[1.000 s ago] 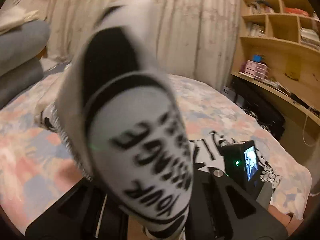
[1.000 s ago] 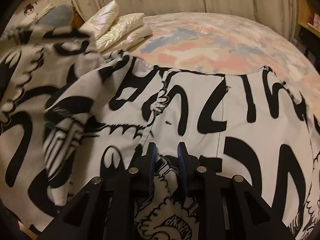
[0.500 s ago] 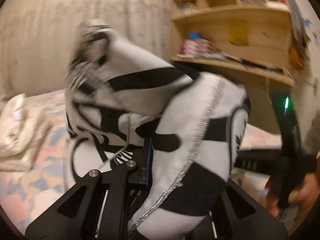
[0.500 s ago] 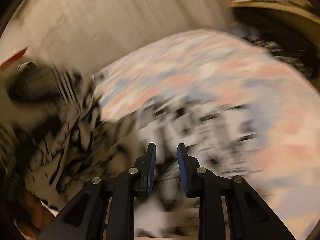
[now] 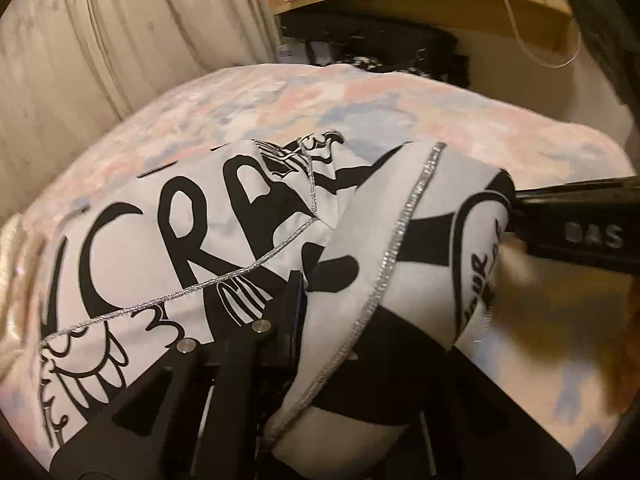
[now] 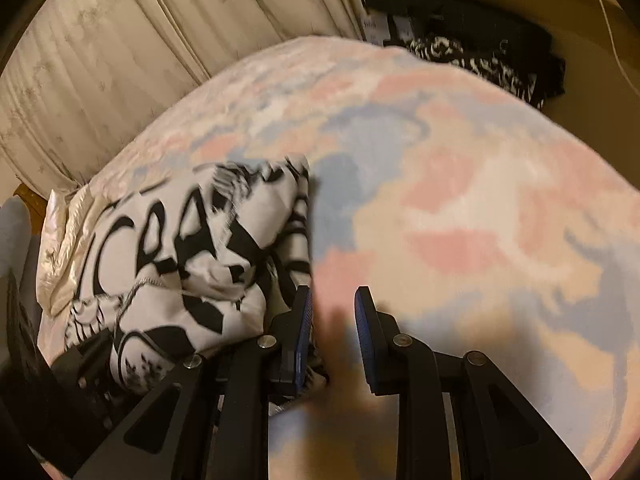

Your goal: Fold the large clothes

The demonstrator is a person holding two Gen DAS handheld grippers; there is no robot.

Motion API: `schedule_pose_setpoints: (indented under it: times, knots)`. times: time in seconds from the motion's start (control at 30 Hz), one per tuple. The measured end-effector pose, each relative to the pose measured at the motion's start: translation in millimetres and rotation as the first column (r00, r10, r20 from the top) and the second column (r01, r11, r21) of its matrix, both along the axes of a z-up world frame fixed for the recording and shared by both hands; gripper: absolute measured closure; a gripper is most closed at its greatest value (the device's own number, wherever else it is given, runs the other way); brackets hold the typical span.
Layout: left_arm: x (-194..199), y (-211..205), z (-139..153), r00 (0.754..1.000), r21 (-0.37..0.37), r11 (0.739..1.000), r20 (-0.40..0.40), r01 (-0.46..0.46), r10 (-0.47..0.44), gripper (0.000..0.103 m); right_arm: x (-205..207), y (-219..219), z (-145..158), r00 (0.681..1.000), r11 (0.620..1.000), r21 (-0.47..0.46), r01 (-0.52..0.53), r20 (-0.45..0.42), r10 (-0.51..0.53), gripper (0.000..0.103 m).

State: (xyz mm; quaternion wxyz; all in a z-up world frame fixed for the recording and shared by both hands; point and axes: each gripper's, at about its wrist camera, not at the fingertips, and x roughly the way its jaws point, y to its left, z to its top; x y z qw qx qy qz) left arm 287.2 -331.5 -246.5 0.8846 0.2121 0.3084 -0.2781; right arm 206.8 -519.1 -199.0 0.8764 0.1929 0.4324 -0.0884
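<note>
Garment [image 5: 168, 240] on the bed [image 5: 360, 104], printed "CR"

Our left gripper [image 5: 320, 320] grasps a silver-trimmed fold, its jaws just easing wider; our right gripper [image 6: 332, 320] stands released over bare blanket, garment just left of it. "OUR" shows on the fold.

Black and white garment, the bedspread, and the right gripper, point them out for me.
black and white garment [image 5: 192, 240], left wrist view, on its white printed panel.
bedspread [image 6: 480, 208], right wrist view, on a bare pink patch.
right gripper [image 6: 332, 336], right wrist view, midway between its blue-padded fingertips.
</note>
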Motion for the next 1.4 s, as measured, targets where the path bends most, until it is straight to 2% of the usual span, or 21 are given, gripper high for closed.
schedule_pose_setpoints:
  times: [0.17,0.33,0.37,0.43,0.5,0.57,0.73,0.8,0.83,0.93,1.03,1.13,1.2,1.33,1.37,1.4]
  knots:
    - [7,8,4,0.994,0.04,0.995,0.061,-0.096,0.094,0.092,3,11,-1,0.999,0.997,-0.058,-0.047,0.016,0.048,0.08]
    - [25,15,18,0.995,0.013,0.995,-0.015,-0.094,0.094,0.091,10,19,12,0.998,0.995,-0.079,-0.068,0.002,0.069,0.079]
    - [26,17,22,0.996,0.0,0.996,-0.033,-0.085,0.085,0.087,16,18,14,0.997,0.995,-0.074,-0.071,0.001,0.071,0.076]
    - [20,31,31,0.994,-0.038,0.997,-0.09,-0.066,0.063,0.077,11,15,21,0.998,0.995,-0.074,-0.065,0.003,0.065,0.07]
    - [21,42,43,0.988,-0.079,0.995,-0.147,-0.068,0.056,0.045,5,12,28,0.998,0.995,-0.07,-0.065,0.01,0.066,0.067]
    - [20,51,56,0.982,-0.104,0.992,-0.179,-0.076,0.056,0.037,0,9,37,0.998,0.996,-0.056,-0.066,0.015,0.067,0.067]
    - [4,77,79,0.963,-0.122,0.99,-0.269,-0.069,0.034,0.036,-12,4,62,0.997,0.997,-0.052,-0.056,0.045,0.059,0.06]
    - [-3,93,90,0.948,-0.148,0.987,-0.317,-0.06,0.01,0.036,-15,3,72,0.996,0.997,-0.046,-0.063,0.061,0.066,0.05]
    - [-7,102,96,0.945,-0.162,0.985,-0.328,-0.058,0.002,0.036,-16,4,78,0.995,0.997,-0.038,-0.072,0.071,0.075,0.048]
    - [-13,135,119,0.942,-0.197,0.978,-0.336,-0.074,0.003,0.036,-14,7,91,0.99,0.993,0.017,-0.119,0.08,0.117,0.045]
    - [-4,172,132,0.93,-0.224,0.966,-0.365,-0.13,0.04,0.036,-2,12,90,0.984,0.975,0.132,-0.176,0.057,0.17,0.045]
    - [13,206,129,0.915,-0.213,0.954,-0.386,-0.212,0.117,0.036,14,19,80,0.974,0.951,0.212,-0.223,0.026,0.223,0.045]
    - [26,231,120,0.89,-0.204,0.941,-0.425,-0.271,0.165,0.037,26,24,67,0.968,0.945,0.222,-0.24,-0.014,0.249,0.045]
    - [48,263,95,0.836,-0.216,0.921,-0.521,-0.325,0.173,0.044,48,33,37,0.951,0.931,0.25,-0.265,-0.09,0.295,0.045]
    - [50,265,91,0.832,-0.229,0.917,-0.531,-0.326,0.163,0.044,51,36,34,0.948,0.931,0.241,-0.274,-0.095,0.303,0.047]
    - [52,270,87,0.826,-0.253,0.911,-0.544,-0.327,0.145,0.044,53,40,32,0.945,0.931,0.225,-0.286,-0.096,0.314,0.055]
